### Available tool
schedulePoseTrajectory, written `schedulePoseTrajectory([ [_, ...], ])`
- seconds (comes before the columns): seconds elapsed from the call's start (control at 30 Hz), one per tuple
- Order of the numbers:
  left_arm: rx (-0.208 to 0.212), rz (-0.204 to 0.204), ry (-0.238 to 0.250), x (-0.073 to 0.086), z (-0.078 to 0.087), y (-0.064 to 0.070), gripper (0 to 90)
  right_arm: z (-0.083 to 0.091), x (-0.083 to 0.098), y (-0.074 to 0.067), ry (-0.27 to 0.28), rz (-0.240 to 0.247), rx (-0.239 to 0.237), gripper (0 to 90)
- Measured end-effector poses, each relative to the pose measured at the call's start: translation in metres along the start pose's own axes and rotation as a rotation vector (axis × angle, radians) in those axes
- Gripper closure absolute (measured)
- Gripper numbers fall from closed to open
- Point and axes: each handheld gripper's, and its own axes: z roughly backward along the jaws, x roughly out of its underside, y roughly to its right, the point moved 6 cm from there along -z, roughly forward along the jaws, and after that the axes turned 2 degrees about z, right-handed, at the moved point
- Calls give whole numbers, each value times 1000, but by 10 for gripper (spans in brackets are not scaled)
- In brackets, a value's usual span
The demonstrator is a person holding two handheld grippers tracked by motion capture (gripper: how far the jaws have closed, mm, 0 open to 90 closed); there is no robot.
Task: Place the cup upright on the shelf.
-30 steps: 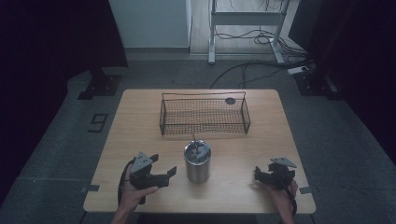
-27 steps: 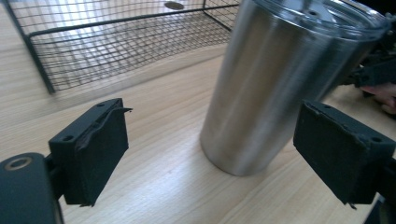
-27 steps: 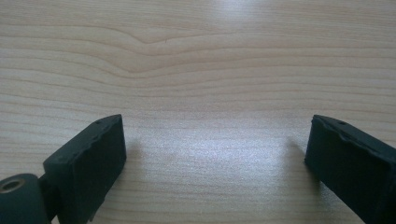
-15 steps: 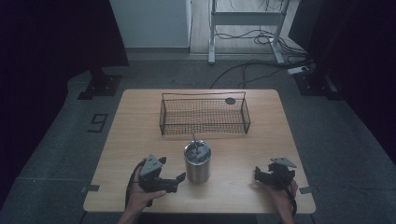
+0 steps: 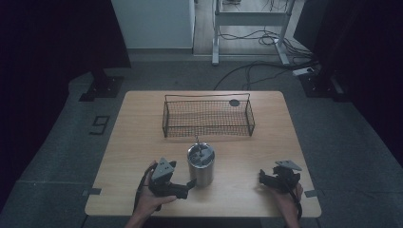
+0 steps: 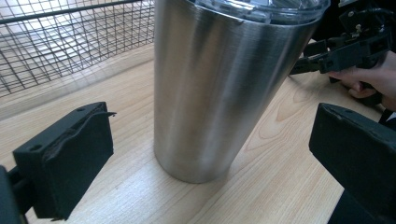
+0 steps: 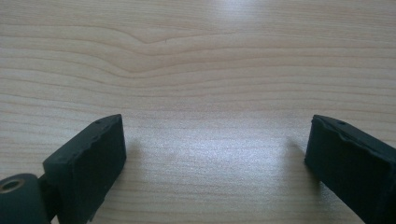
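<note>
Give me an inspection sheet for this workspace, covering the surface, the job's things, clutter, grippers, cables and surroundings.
Surface: light wooden table, clean and dry.
Job's things: steel tumbler upright near the front middle, clear lid on, something thin sticking up from it.
Clutter: wire basket at the back; small dark round thing by its far right corner.
Grippers: left gripper jaws have just been opening, now wide apart beside the tumbler, not touching it. Right gripper open over bare wood at the front right.
Cables: several cables run across the floor behind the table.
Surroundings: grey floor, a metal frame behind, a floor mark at the left.
</note>
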Motion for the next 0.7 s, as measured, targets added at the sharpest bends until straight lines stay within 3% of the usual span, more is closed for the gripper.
schedulePoseTrajectory([
  [0.43, -14, -21, -8, -6, -9, 7, 0, 0, 0, 0, 0, 0, 0, 51],
  [0.7, -26, -25, -33, -9, -26, 7, 0, 0, 0, 0, 0, 0, 0, 51],
])
